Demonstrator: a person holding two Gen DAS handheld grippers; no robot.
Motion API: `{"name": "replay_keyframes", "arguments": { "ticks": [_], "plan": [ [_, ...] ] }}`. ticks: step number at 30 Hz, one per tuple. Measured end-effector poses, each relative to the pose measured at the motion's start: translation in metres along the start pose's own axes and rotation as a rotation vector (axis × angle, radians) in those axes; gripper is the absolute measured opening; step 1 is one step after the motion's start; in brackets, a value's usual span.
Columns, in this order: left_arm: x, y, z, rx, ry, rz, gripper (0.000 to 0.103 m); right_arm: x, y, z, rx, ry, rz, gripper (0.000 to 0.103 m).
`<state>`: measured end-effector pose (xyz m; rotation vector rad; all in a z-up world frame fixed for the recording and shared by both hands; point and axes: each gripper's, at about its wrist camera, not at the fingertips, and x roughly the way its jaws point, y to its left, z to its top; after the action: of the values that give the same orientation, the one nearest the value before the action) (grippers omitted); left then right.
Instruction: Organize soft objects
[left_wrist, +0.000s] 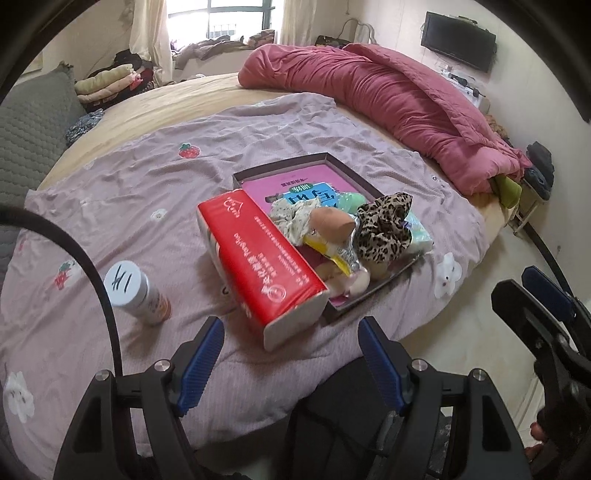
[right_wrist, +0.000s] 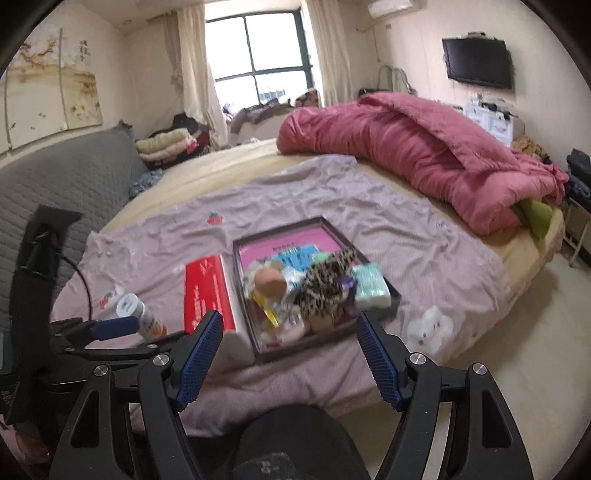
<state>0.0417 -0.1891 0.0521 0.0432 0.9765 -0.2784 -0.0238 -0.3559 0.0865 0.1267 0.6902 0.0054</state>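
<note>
1. Left wrist view: left gripper (left_wrist: 290, 360) at bottom centre, jaws spread, nothing between the pads. The right gripper (left_wrist: 535, 295) shows at the right edge, also empty.
2. Shallow tray (left_wrist: 364, 177) at frame centre on the lilac bedsheet (left_wrist: 147, 177). Inside it: leopard-print scrunchie (left_wrist: 384, 227), floral scrunchie (left_wrist: 293, 219), beige makeup sponge (left_wrist: 330, 223), tissue pack (left_wrist: 419, 236), yellow foil wrapper (left_wrist: 334, 254).
3. Red tissue box (left_wrist: 262, 266) is propped against the tray's left rim, tilted. White-capped bottle (left_wrist: 138, 295) sits lower left, well apart from it.
4. Right wrist view: right gripper (right_wrist: 290, 358) at bottom centre, jaws spread, empty. The frame is motion-blurred. The tray (right_wrist: 391, 291) is at centre, with the leopard-print scrunchie (right_wrist: 328, 284) just above the gripper's gap.
5. Risks:
   - The pile is tangled, so a pinch on one soft item may drag the wrapper or sponge out with it.
   - A nudge to the tilted box could make it slide off the rim.
   - The bedding is soft, so pushing down could tip the tray.
</note>
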Motion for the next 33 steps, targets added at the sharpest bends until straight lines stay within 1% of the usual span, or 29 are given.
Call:
{"name": "replay_keyframes", "arguments": {
  "ticks": [3, 10, 17, 33],
  "plan": [
    [-0.003, 0.001, -0.006, -0.009, -0.005, -0.007, 0.075, -0.004, 0.0, -0.004, 0.006, -0.003, -0.017, 0.076],
    [-0.007, 0.002, -0.014, -0.017, -0.019, -0.012, 0.075, -0.011, 0.007, -0.011, -0.025, -0.024, -0.035, 0.076],
    [-0.007, 0.0, -0.018, -0.011, -0.012, -0.002, 0.075, -0.004, 0.004, -0.018, -0.004, 0.016, -0.045, 0.076],
    [0.002, -0.001, -0.02, -0.004, 0.01, 0.02, 0.075, 0.01, -0.006, -0.025, 0.03, 0.068, -0.049, 0.076]
  ]
}}
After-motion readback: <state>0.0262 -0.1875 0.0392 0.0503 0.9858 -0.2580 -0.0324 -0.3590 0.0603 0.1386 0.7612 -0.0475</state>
